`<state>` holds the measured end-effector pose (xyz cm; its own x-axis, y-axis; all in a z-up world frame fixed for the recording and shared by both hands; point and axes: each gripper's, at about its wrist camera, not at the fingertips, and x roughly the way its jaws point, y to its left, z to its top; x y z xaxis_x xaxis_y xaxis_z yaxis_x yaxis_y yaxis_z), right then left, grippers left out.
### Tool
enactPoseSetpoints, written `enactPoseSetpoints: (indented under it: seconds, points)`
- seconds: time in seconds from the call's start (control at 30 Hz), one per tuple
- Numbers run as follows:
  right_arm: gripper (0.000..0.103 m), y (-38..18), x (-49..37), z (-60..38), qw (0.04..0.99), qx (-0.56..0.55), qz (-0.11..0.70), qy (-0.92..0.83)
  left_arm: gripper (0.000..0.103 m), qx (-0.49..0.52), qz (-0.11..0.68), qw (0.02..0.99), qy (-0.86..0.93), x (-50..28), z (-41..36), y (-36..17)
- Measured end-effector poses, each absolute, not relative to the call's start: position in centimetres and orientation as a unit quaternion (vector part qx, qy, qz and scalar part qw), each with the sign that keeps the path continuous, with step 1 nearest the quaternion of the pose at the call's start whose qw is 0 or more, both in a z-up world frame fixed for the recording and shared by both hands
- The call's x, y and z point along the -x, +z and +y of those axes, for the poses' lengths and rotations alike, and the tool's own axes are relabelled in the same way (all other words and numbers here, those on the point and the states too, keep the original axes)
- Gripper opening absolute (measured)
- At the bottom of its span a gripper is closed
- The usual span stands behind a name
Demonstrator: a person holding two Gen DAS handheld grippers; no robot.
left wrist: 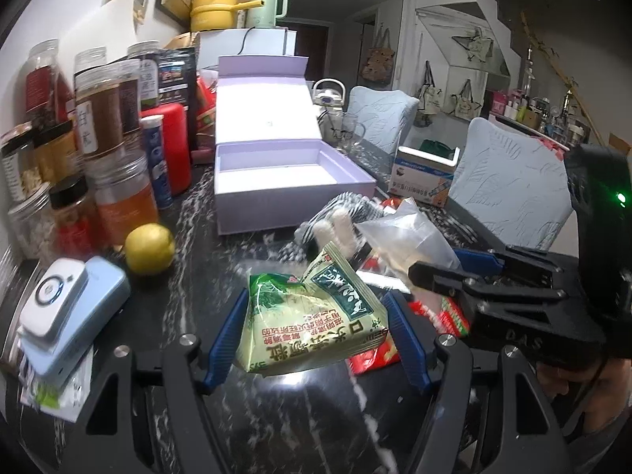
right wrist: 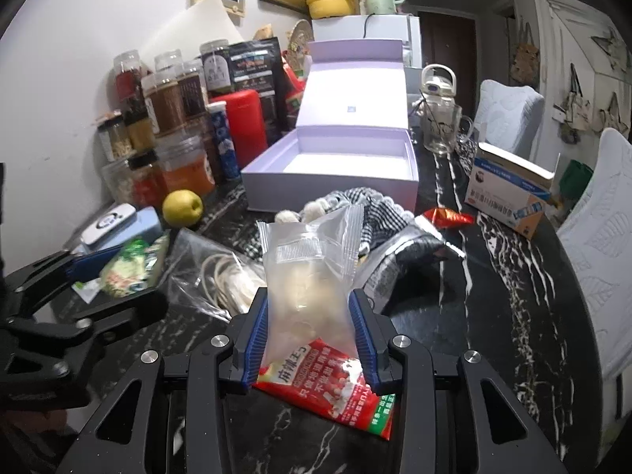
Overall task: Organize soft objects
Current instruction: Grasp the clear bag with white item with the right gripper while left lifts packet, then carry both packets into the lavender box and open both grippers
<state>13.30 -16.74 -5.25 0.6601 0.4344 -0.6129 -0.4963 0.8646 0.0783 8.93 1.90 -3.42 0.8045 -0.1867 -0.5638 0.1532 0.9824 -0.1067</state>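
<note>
Pinching a clear-topped snack packet (right wrist: 312, 276) by its middle, the right gripper (right wrist: 312, 335) has both blue fingers (right wrist: 258, 335) pressed into the film, and the packet stands up between them, its red printed end hanging below toward the dark marbled desk (right wrist: 493, 316). The left gripper (left wrist: 316, 339) grasps a green sachet (left wrist: 312, 316) in the same way, fingers (left wrist: 225, 335) set against its two side edges while the pouch tilts upward above the desk.

Both packets look light and limp. The film is probably slippery and crumples under pressure, so a hold across the filled middle, as here, seems safer than one on the thin sealed edge, which could slide out. Squeezing hard could crush whatever is inside the clear packet; its contents are too blurred to name.

An open lilac box (right wrist: 331, 166) sits empty toward the far side of the desk, lid raised, and appears the likely place for the soft things. Between it and the grippers lie a checked cloth (right wrist: 375, 213) and a clear bag of cord (right wrist: 221, 272). Jars (left wrist: 106, 118) crowd the desk's left edge beside a yellow fruit (left wrist: 150, 249).
</note>
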Motion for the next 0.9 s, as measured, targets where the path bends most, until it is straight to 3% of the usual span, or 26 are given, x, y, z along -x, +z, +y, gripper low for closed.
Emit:
enactPoseSetpoints:
  seconds: [0.9]
  points:
    - [0.039,6.3,-24.2,-16.5,0.92,0.049,0.268,0.282,0.069,0.018,0.241,0.964,-0.109,-23.7,1.6,7.4]
